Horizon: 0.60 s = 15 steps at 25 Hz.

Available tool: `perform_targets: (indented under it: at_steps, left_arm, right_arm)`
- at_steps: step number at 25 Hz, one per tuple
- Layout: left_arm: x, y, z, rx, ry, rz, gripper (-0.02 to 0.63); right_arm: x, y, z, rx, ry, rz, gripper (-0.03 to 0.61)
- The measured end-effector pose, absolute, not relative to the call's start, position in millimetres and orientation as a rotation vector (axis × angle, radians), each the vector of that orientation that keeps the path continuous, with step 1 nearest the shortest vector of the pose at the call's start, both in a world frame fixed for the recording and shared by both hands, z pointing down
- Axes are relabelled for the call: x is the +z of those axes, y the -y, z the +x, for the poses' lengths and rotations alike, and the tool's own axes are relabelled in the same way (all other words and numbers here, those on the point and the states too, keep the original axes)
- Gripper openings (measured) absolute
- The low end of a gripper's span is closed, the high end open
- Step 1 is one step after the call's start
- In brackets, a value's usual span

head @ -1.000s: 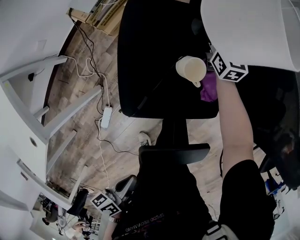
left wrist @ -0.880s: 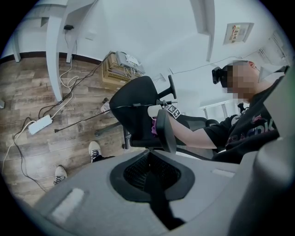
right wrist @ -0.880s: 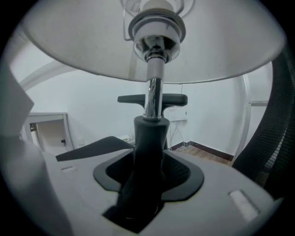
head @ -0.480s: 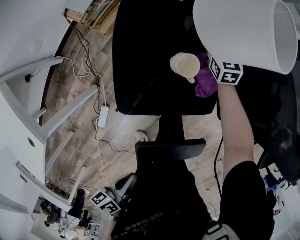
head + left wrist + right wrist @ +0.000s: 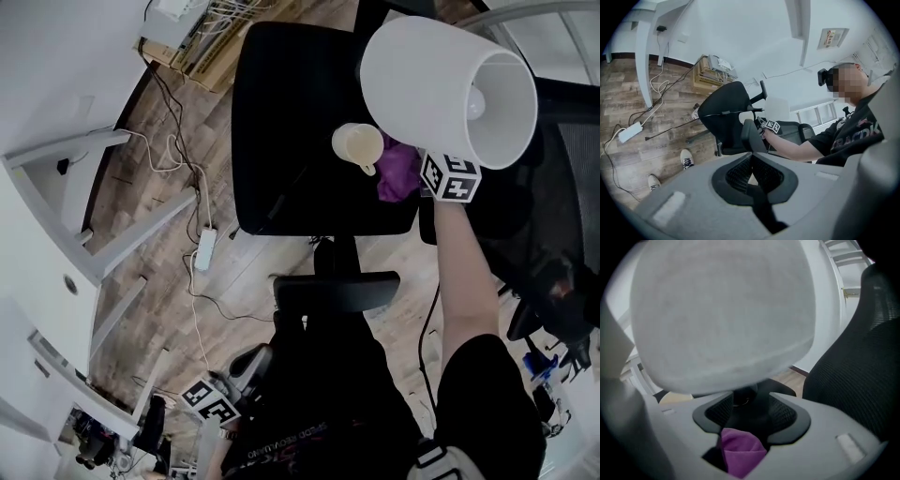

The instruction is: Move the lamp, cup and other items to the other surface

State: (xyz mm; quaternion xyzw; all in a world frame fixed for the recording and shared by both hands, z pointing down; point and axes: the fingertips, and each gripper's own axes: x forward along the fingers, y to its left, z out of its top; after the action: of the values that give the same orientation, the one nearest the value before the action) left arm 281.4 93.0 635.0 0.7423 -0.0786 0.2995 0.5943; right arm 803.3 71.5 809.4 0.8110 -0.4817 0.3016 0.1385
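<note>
Right gripper point(image 5: 749, 412) jaws are seen spread to their widest, having just been opening. The dark stem of the lamp point(image 5: 441, 89) is caught in the gap between them, narrower than the gap, and no grip on it can be made out. Left gripper point(image 5: 752, 138) jaws are found closed together with nothing between them; it is held low and near, by the person's body. The lamp is noted over the far right corner of the black chair seat point(image 5: 291, 122), its white shade tipped to the right and one bulb point(image 5: 476, 103) seen through the open end; its foot is hidden under the shade. One cup point(image 5: 357, 145) is set upright on the seat just left of the shade, and only its pale inside is shown. One purple cloth point(image 5: 398, 176) is laid on the seat between cup and right gripper. A second chair, a mesh chair point(image 5: 562, 178), is crowded against the right side. On the wood floor point(image 5: 244, 267) to the left are logged one power strip point(image 5: 203, 248), loose cables point(image 5: 167, 148) and white table legs point(image 5: 66, 150). Far off, one low wooden box point(image 5: 202, 42) of wiring is noted.
</note>
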Motion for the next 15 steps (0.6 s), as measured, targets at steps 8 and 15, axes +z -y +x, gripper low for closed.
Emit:
perform_targets:
  at_steps: [8, 15]
  left_arm:
    - [617.2, -79.9, 264.3, 0.570, 0.185, 1.783, -0.002]
    - [598.1, -75.3, 231.4, 0.488, 0.172, 1.833, -0.002]
  right_arm:
    - [786.3, -98.6, 798.6, 1.032, 1.247, 2.410, 0.233]
    - [756.5, -123.5, 776.3, 1.109, 1.162, 2.468, 0.224]
